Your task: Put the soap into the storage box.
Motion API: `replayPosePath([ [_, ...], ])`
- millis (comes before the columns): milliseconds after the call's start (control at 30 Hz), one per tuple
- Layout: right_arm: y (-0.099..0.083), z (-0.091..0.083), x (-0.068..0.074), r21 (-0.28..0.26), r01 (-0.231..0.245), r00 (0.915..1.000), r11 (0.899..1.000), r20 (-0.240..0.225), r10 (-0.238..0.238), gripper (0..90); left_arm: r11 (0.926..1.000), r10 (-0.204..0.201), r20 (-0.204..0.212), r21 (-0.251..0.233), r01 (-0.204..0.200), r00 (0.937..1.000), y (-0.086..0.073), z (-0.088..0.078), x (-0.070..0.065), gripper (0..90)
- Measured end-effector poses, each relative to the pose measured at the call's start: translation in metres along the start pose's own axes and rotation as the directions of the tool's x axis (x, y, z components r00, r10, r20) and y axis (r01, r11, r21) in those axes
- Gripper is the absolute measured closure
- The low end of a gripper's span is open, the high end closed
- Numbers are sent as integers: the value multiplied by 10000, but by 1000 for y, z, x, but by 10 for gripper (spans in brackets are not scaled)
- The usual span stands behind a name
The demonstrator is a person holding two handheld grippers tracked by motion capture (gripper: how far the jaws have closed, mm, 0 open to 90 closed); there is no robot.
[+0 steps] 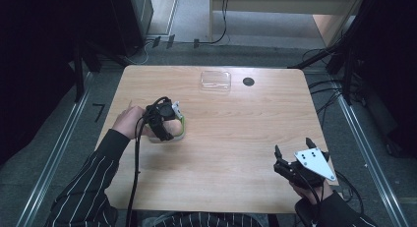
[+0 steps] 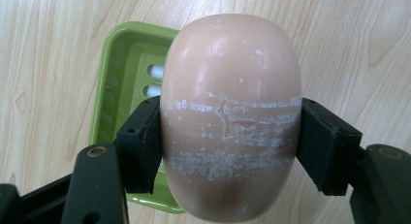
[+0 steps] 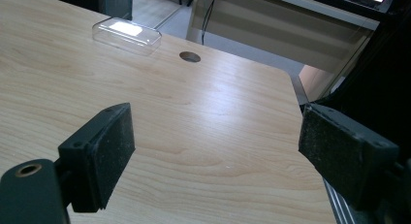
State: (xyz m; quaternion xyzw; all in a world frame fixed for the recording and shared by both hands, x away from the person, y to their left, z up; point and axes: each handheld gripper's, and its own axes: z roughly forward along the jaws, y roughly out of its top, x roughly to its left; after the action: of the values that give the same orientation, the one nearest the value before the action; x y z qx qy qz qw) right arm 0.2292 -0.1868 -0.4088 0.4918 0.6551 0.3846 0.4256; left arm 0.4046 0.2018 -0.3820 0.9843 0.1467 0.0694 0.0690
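While the left tool (image 2: 228,141) clamps a smooth, rounded, scuffed pink soap bar (image 2: 231,112), glossy green slotted dish (image 2: 114,83) beneath, right tool (image 3: 218,156) released.

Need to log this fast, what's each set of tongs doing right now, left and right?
Left tongs: closed on the pink soap bar, over the green soap dish.
Right tongs: open, holding nothing, above the table.

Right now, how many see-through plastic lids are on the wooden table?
1. The clear rectangular plastic lid lies at the far edge of the wooden table, beside a small dark round hole.
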Motion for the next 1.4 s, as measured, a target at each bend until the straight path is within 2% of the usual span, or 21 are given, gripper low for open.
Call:
replayPosePath([
  [400, 0, 0, 0, -11, 1, 10000, 10000, 2, -1, 136, 10000, 12, -159, 8, -11, 9999, 0, -1, 10, 337],
  [600, 0, 0, 0, -9, 17, 10000, 10000, 18, -17, 136, 9998, 191, -201, 24, -190, 9996, -2, -2, 15, 337],
  [800, 0, 0, 0, -8, 20, 10000, 10000, 20, -20, 136, 9986, 479, -165, 248, -475, 9987, -2, 5, 20, 337],
  [1100, 0, 0, 0, 1, 6, 10000, 10000, 12, -6, 136, 9980, 527, 65, 358, -529, 9986, -7, 16, 30, 337],
  [1400, 0, 1, 0, 6, 48, 10000, 10000, 24, -48, 136, 9965, 721, -4, 414, -720, 9974, -9, 19, 34, 337],
])
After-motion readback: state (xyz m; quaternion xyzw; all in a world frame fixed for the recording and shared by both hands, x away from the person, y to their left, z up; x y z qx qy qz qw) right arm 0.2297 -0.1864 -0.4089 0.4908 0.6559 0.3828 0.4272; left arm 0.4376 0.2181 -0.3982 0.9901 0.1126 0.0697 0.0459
